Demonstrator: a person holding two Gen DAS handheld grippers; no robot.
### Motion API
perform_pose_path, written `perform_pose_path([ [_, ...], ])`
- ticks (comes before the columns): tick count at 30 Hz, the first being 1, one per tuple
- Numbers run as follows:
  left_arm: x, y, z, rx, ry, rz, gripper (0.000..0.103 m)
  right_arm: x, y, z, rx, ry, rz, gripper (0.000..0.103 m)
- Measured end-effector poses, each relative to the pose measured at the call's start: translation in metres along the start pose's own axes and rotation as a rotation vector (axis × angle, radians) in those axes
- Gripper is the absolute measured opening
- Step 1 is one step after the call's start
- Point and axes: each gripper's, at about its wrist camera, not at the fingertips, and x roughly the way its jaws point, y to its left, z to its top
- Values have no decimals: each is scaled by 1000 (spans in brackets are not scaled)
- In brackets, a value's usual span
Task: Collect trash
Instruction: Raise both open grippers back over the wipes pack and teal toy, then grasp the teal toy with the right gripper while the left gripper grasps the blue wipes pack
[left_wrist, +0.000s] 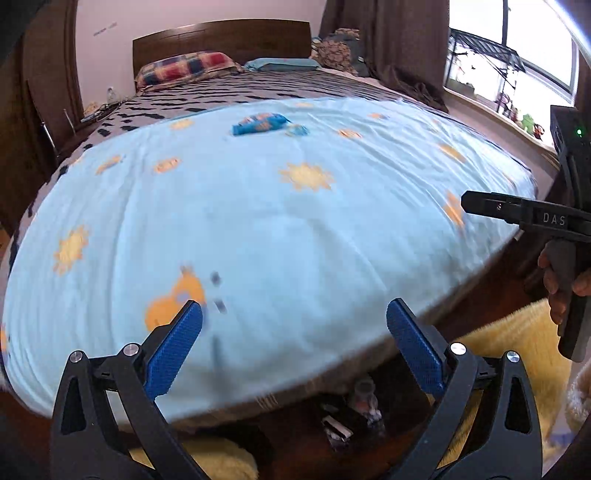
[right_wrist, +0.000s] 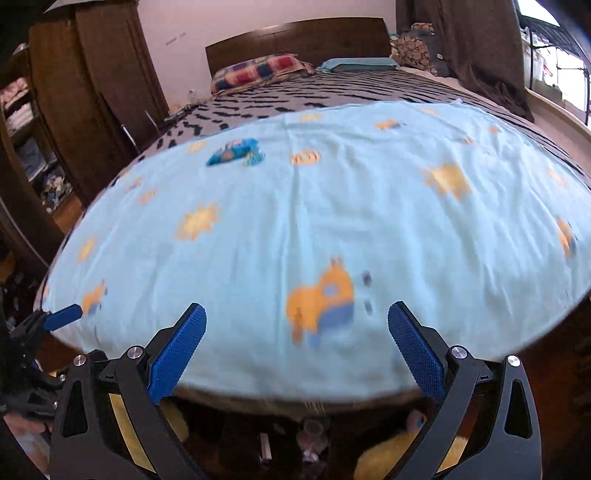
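Observation:
A blue snack wrapper (left_wrist: 259, 123) lies on the light blue sheet (left_wrist: 258, 221) far up the bed, with a smaller blue scrap (left_wrist: 296, 130) just right of it. Both show in the right wrist view: the wrapper (right_wrist: 231, 151) and the scrap (right_wrist: 255, 157). My left gripper (left_wrist: 294, 321) is open and empty over the foot of the bed. My right gripper (right_wrist: 297, 325) is open and empty too, also over the foot edge. The right gripper's body (left_wrist: 532, 214) shows at the right of the left wrist view. A left fingertip (right_wrist: 64, 316) shows at the left of the right wrist view.
A dark patterned cover (left_wrist: 240, 92), a checked pillow (left_wrist: 184, 68) and a wooden headboard (left_wrist: 221, 40) lie beyond. A wardrobe (right_wrist: 92, 92) stands left, a window (left_wrist: 517, 66) right. Yellow fluffy rug (left_wrist: 509, 332) and small items (left_wrist: 351, 413) lie on the floor under the bed's foot.

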Motion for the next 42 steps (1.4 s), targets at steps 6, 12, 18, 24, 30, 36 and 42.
perform_pose_path([
  [6,30,24,37,-12,4,27,95,48,18,48,-21,-5,25,99],
  [12,63,51,74,-46,10,34,95,104,37,96,-33,23,57,82],
  [18,86,62,102,-37,7,46,95,161,54,128,-70,84,62,57],
  [24,109,64,125,-7,14,42,95,197,64,146,-86,130,63,48],
  [30,127,63,143,15,17,35,95,208,73,154,-154,131,26,30],
  [36,150,61,167,18,11,30,95,195,45,175,-110,58,5,30],
  [42,178,52,199,22,4,8,95,187,16,193,-87,29,-22,30],
])
